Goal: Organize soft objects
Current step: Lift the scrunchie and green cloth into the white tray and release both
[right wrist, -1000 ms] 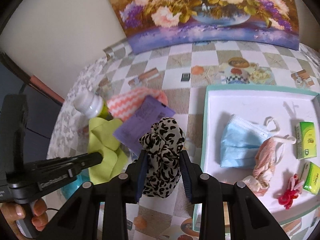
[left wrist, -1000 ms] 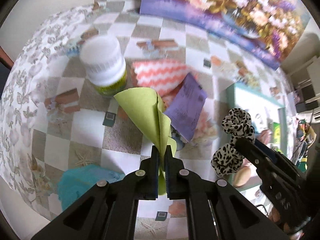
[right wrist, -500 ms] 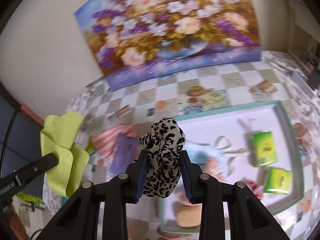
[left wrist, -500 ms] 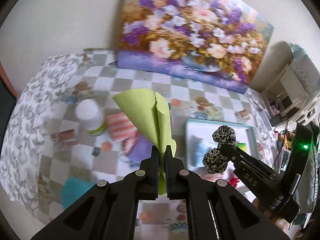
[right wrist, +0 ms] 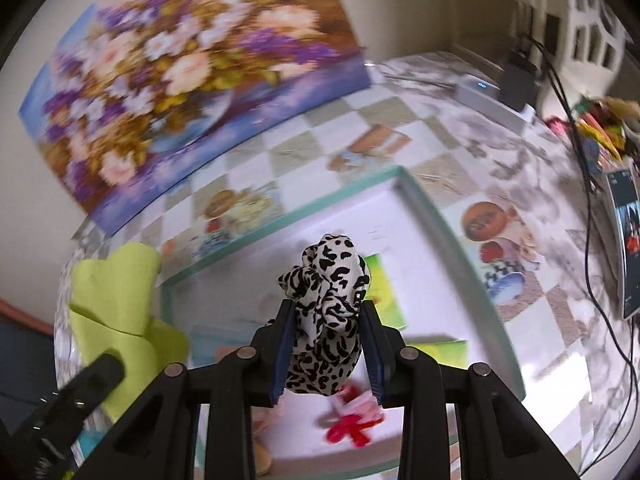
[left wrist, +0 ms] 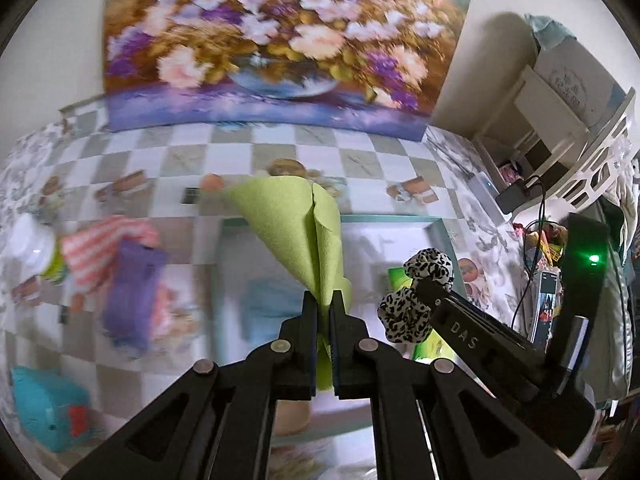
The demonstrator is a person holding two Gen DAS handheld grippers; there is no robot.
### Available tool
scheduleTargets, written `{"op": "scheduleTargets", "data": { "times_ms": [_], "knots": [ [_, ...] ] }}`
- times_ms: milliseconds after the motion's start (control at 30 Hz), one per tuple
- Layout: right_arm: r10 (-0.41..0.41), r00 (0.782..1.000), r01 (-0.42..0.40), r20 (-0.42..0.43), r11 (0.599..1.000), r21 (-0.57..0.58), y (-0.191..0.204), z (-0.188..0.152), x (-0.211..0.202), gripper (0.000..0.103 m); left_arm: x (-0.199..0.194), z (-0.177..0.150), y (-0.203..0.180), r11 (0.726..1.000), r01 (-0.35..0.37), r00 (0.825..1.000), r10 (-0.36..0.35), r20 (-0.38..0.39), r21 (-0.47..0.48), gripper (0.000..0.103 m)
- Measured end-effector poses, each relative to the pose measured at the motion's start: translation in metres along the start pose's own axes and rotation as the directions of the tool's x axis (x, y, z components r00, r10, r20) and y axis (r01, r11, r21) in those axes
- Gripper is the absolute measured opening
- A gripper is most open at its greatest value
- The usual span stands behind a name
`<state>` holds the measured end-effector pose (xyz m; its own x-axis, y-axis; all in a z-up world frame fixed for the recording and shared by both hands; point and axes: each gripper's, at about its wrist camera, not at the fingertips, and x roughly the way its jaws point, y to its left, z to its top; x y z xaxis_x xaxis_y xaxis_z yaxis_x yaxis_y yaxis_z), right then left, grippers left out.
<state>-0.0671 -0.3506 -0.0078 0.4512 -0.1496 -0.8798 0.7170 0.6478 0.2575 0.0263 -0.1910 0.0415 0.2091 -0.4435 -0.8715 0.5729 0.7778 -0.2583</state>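
Lime-green cloth [left wrist: 298,236] is pinched in my left gripper [left wrist: 324,312]; my right gripper [right wrist: 328,320] clamps a leopard-print scrunchie [right wrist: 328,300] above the teal-rimmed tray [right wrist: 448,224].

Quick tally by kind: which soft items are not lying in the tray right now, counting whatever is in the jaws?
Cloths: 4 (green cloth, pink-striped cloth, purple cloth, teal cloth)
Scrunchies: 1 (leopard scrunchie)
Total: 5

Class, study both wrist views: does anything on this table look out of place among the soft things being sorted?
Yes: a white-capped bottle at the table's left edge, beside the striped cloth, is hard, not soft.
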Motion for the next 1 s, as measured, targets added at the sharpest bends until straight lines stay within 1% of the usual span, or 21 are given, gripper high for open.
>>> {"op": "scheduleTargets", "data": {
  "times_ms": [100, 200, 333, 467, 567, 600, 633, 700, 767, 800, 833, 900, 967, 1000],
  "knots": [
    [-0.007, 1.000, 0.007, -0.002, 1.000, 0.029, -0.012, 0.006, 0.006, 0.034, 0.024, 0.001, -0.010, 1.000, 0.014, 1.000, -0.014, -0.018, 0.007, 0.005],
    [-0.006, 1.000, 0.006, -0.006, 0.999, 0.033, -0.016, 0.010, 0.012, 0.034, 0.046, 0.002, -0.008, 1.000, 0.012, 0.999, -0.012, -0.036, -0.008, 0.005],
    [0.007, 1.000, -0.007, -0.025, 1.000, 0.012, -0.007, 0.010, 0.023, 0.034, 0.062, 0.010, 0.010, 0.997, 0.004, 0.999, -0.008, -0.049, -0.078, 0.005],
    [-0.004, 0.999, 0.002, -0.044, 0.999, -0.037, 0.008, 0.008, 0.033, 0.034, 0.071, 0.013, 0.025, 0.995, -0.016, 0.999, 0.011, -0.050, -0.102, 0.005],
    [-0.011, 0.998, 0.008, -0.057, 0.998, -0.056, 0.013, 0.005, 0.037, 0.034, 0.083, 0.009, 0.031, 0.992, -0.013, 0.996, 0.002, -0.088, -0.125, 0.005],
    [-0.017, 0.998, 0.013, -0.060, 0.998, -0.061, 0.015, 0.005, 0.037, 0.037, 0.085, 0.008, 0.032, 0.992, -0.012, 0.995, -0.001, -0.099, -0.128, 0.005],
    [-0.027, 0.998, 0.023, -0.058, 0.998, -0.066, 0.016, 0.005, 0.036, 0.037, 0.086, 0.007, 0.032, 0.992, -0.013, 0.994, -0.001, -0.108, -0.129, 0.007],
    [-0.041, 0.998, 0.038, -0.043, 0.996, -0.075, 0.018, 0.006, 0.031, 0.037, 0.084, 0.006, 0.029, 0.993, -0.019, 0.993, 0.005, -0.115, -0.118, 0.017],
    [-0.054, 0.998, 0.052, -0.029, 0.995, -0.087, 0.020, 0.007, 0.025, 0.040, 0.079, 0.007, 0.028, 0.993, -0.023, 0.994, 0.010, -0.110, -0.114, 0.045],
    [-0.063, 0.998, 0.061, -0.021, 0.994, -0.095, 0.022, 0.007, 0.022, 0.044, 0.075, 0.008, 0.028, 0.993, -0.024, 0.994, 0.012, -0.105, -0.118, 0.048],
    [-0.069, 0.997, 0.068, -0.014, 0.992, -0.103, 0.024, 0.008, 0.019, 0.046, 0.071, 0.008, 0.028, 0.992, -0.022, 0.995, 0.010, -0.098, -0.120, 0.049],
    [-0.078, 0.997, 0.078, 0.001, 0.990, -0.119, 0.027, 0.008, 0.013, 0.049, 0.064, 0.009, 0.029, 0.992, -0.025, 0.996, 0.013, -0.092, -0.122, 0.051],
    [-0.089, 0.996, 0.090, 0.013, 0.987, -0.130, 0.030, 0.008, 0.007, 0.051, 0.057, 0.009, 0.033, 0.991, -0.045, 0.995, 0.033, -0.091, -0.126, 0.060],
    [-0.096, 0.995, 0.097, 0.018, 0.986, -0.135, 0.032, 0.008, 0.005, 0.052, 0.054, 0.010, 0.035, 0.990, -0.051, 0.995, 0.040, -0.089, -0.129, 0.061]
  ]
}}
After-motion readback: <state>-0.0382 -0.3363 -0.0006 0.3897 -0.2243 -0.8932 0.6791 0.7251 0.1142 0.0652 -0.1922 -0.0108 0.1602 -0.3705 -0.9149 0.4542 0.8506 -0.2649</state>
